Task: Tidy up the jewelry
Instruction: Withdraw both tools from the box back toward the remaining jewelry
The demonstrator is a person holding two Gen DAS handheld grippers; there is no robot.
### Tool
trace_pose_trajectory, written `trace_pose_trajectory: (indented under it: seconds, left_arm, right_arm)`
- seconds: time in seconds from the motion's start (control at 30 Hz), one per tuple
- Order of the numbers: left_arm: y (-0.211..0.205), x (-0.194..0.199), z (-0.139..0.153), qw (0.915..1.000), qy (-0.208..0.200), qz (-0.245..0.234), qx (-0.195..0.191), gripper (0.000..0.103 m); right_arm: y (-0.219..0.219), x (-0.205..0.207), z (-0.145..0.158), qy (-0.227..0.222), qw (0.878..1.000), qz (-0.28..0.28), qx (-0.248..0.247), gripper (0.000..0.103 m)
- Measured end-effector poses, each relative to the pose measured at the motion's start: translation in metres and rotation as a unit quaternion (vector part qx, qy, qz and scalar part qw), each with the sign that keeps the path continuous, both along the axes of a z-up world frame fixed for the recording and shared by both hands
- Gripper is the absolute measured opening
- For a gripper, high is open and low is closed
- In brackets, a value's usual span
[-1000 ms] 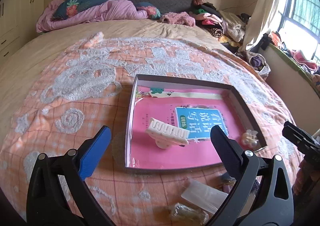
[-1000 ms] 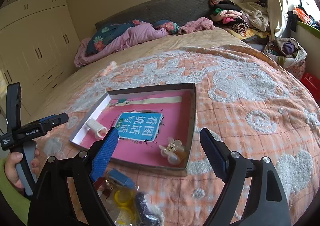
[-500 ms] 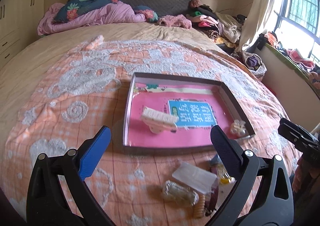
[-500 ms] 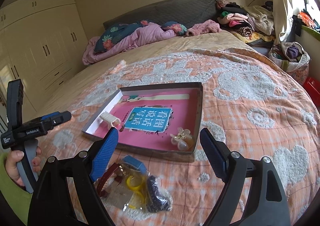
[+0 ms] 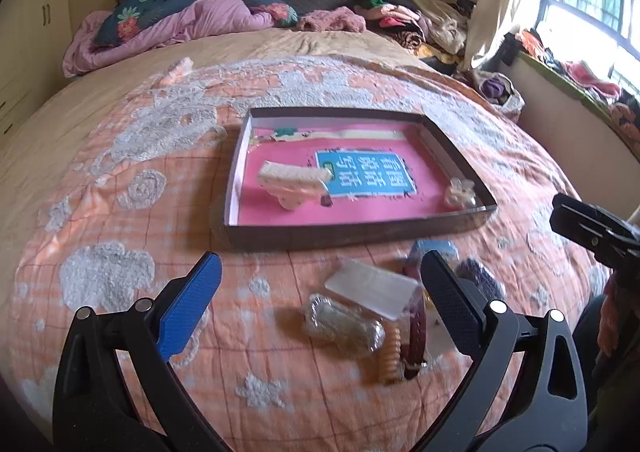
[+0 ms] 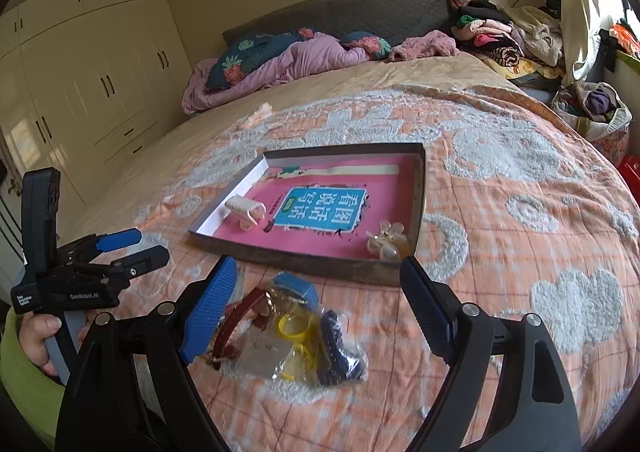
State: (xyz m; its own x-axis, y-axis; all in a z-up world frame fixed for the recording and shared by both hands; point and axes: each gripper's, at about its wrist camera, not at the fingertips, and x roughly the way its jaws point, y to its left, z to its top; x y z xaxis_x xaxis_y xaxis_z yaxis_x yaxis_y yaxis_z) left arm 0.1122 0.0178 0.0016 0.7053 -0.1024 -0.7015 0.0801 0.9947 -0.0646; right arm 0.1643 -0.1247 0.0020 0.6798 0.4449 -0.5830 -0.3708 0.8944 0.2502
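Both grippers, left [image 5: 320, 284] and right [image 6: 316, 280], hover wide open and empty over the loose jewelry pile [image 6: 288, 332] on the bedspread just before the tray [image 6: 416, 204], seemingly poised to pick pieces for it

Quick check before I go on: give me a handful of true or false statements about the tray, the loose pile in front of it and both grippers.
1. The cream hair clip lies inside the tray. True.
2. The right gripper is clamped on the yellow ring. False: its jaws stand wide open and empty, with the ring lying on the bedspread between them.
3. The clear flower clip sits in a near corner of the tray. True.
4. The dark red strap is already in the tray. False: it lies on the bedspread in the pile in front of the tray.
5. The left gripper holds the hair clip. False: it is open and empty.
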Motion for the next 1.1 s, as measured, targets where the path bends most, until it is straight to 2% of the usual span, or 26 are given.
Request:
trace_pose_trajectory:
  seconds: [0.57,0.9,1.0,1.1]
  left_arm:
    - [-0.016,-0.021,-0.022,0.9985,0.039,-0.035,0.015,0.093]
    - [-0.015,-0.017,-0.039,0.9962,0.073,-0.043,0.021,0.093]
    - [-0.014,-0.012,-0.043,0.9955,0.076,-0.049,0.029,0.093]
    - [-0.016,-0.005,-0.049,0.9942,0.076,-0.056,0.052,0.093]
  right_arm:
    - [0.009,-0.023,-0.019,0.028,0.999,0.022,-0.026,0.083]
    - [0.017,-0.029,-0.042,0.067,0.996,0.039,-0.040,0.082]
    - [0.023,-0.029,-0.050,0.083,0.995,0.051,-0.038,0.075]
    - [0.027,-0.027,-0.058,0.097,0.993,0.059,-0.033,0.066]
